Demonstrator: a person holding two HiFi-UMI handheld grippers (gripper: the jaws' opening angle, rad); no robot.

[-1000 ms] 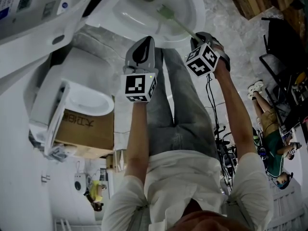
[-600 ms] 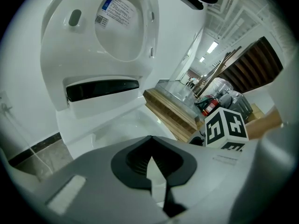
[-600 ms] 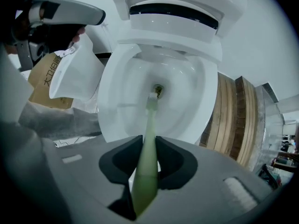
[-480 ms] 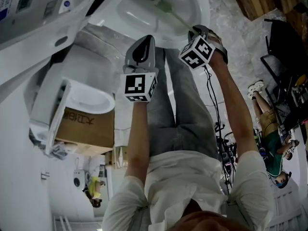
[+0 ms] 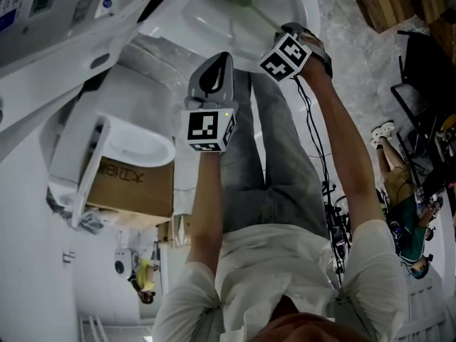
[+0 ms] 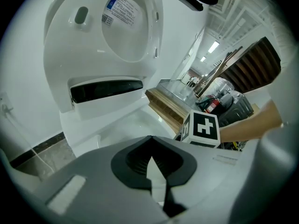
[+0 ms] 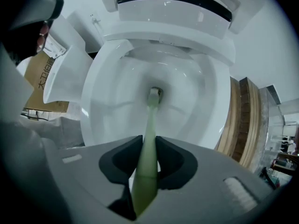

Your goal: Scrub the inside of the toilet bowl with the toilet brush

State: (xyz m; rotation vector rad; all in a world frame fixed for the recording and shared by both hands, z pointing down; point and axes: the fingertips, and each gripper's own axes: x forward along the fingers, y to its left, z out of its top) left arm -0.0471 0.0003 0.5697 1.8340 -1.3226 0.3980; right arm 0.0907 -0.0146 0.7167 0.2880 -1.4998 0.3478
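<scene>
The white toilet bowl (image 7: 117, 78) fills the right gripper view, its lid raised behind. A pale green toilet brush (image 7: 149, 139) runs from my right gripper (image 7: 148, 164) down into the bowl, its head (image 7: 154, 94) at the drain. That gripper is shut on the brush handle. In the head view the right gripper (image 5: 288, 38) is at the bowl's rim (image 5: 299, 30), with the brush (image 5: 249, 6) reaching inside. My left gripper (image 5: 210, 84) hovers beside the bowl, shut and empty; in its own view the left gripper (image 6: 150, 164) faces the raised lid (image 6: 117, 36).
A second white toilet (image 5: 125, 144) stands on a cardboard box (image 5: 132, 187) to the left. Wooden planks (image 7: 243, 120) lie right of the bowl. Cables (image 5: 317, 169) trail on the floor, and people (image 5: 406, 219) sit at the far right.
My right gripper has pushed forward over the bowl's rim, driving the brush head deeper toward the drain. The left gripper has stayed about where it was.
</scene>
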